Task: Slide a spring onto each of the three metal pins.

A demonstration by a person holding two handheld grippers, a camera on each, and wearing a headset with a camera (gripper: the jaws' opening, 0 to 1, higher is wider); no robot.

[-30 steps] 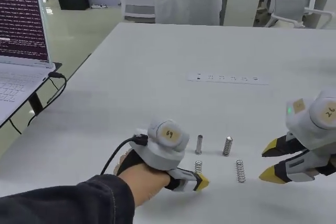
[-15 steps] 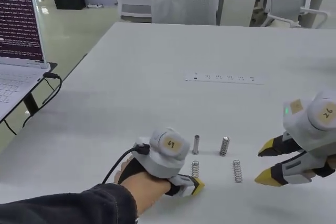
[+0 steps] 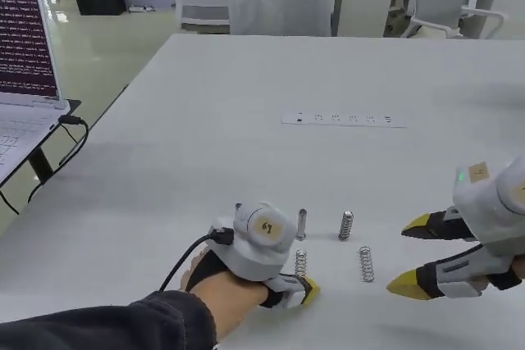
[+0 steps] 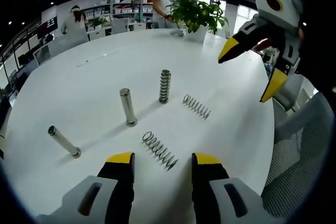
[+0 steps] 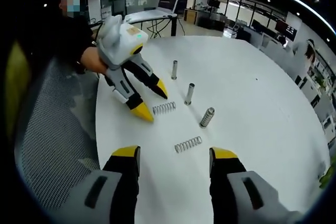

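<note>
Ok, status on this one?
Left gripper, right gripper open, empty. One loaded pin, two bare pins. Loose springs on table, one before each gripper. Nothing blocking.

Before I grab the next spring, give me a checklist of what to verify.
1. The left gripper is open: ok.
2. The near spring lies between its jaws: ok.
3. The right gripper is open and apart from the left: ok.
4. The far spring lies loose ahead of it: ok.
5. The first pin and second pin are bare: ok.
6. The third pin already carries a spring: ok.
</note>
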